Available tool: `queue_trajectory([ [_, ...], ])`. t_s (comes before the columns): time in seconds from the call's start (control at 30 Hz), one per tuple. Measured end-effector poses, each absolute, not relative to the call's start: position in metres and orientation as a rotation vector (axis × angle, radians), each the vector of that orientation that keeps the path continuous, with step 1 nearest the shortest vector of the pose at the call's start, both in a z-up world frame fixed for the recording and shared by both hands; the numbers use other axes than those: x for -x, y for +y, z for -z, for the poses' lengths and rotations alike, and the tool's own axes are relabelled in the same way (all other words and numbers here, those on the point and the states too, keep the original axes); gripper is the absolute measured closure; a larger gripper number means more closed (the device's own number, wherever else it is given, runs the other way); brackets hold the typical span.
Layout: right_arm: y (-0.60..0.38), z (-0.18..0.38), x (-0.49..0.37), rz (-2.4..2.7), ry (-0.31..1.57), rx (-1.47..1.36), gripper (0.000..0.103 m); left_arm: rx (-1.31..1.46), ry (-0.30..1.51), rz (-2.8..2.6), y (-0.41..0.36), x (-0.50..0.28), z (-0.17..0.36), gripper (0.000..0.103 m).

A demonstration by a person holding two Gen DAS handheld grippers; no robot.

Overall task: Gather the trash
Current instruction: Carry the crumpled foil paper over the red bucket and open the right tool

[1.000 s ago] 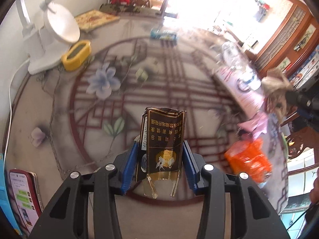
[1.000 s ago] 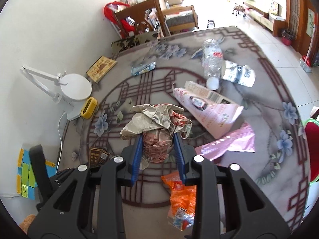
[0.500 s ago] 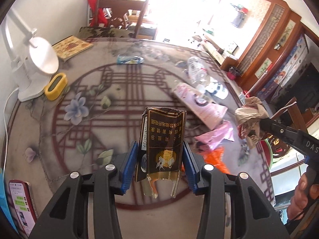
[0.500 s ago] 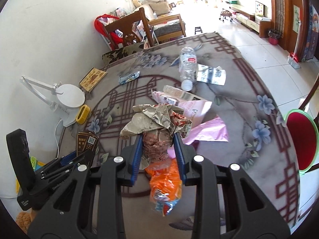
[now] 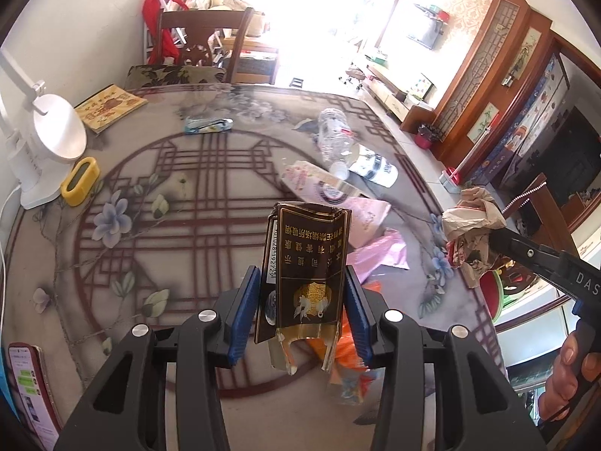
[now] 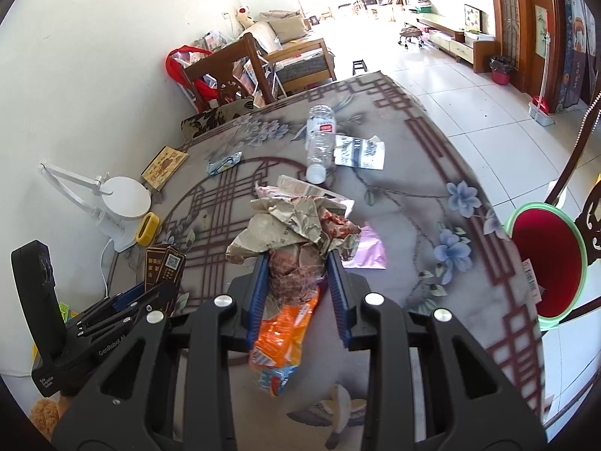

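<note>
- The left gripper (image 5: pixel 302 312) is grasping a dark brown cigarette pack (image 5: pixel 306 267) upright between its blue jaws, above the worktop (image 5: pixel 188 195).
- The right gripper (image 6: pixel 298 285) is clenching a crumpled paper wad (image 6: pixel 296 233) in its jaws, also off the worktop.
- An orange wrapper (image 6: pixel 281 334), a pink bag (image 5: pixel 379 251), 1 clear plastic bottle (image 6: pixel 321 139) and a white carton (image 6: pixel 358 152) are lying on the patterned worktop.
- A red bin (image 6: pixel 544 259) with a green rim is standing beside the worktop's right edge.
</note>
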State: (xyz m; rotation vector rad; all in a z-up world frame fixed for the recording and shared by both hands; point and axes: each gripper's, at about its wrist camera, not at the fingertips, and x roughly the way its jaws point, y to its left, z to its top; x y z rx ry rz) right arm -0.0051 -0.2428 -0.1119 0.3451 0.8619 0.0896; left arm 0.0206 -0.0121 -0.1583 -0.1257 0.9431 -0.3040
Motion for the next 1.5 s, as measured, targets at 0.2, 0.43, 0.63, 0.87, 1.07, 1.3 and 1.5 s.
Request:
queue_trajectory([
  [0.2, -0.271, 0.11, 0.012, -0.074, 0.852, -0.362, 0.072, 0.11, 0.942, 0.329, -0.043, -0.019, 0.154, 0.061],
  [0.43, -0.308, 0.105, 0.017, -0.054, 0.837, -0.374, 0.072, 0.098, 0.93, 0.365, -0.085, -0.018, 0.147, 0.061],
  [0.63, -0.337, 0.105, 0.018, -0.045, 0.836, -0.384, 0.072, 0.087, 0.916, 0.402, -0.122, -0.016, 0.14, 0.061],
  [0.87, -0.38, 0.115, 0.023, 0.001, 0.838, -0.416, 0.071, 0.058, 0.919, 0.436, -0.164, -0.015, 0.139, 0.061],
  [1.07, -0.432, 0.137, 0.033, 0.113, 0.875, -0.439, 0.071, 0.019, 0.945, 0.483, -0.21, -0.013, 0.145, 0.061],
  [1.3, -0.499, 0.163, 0.048, 0.249, 0.909, -0.479, 0.071, -0.024, 0.972, 0.525, -0.252, -0.01, 0.153, 0.061],
  [1.5, -0.542, 0.174, 0.053, 0.309, 0.911, -0.504, 0.071, -0.05, 0.994, 0.527, -0.277, -0.01, 0.157, 0.061],
])
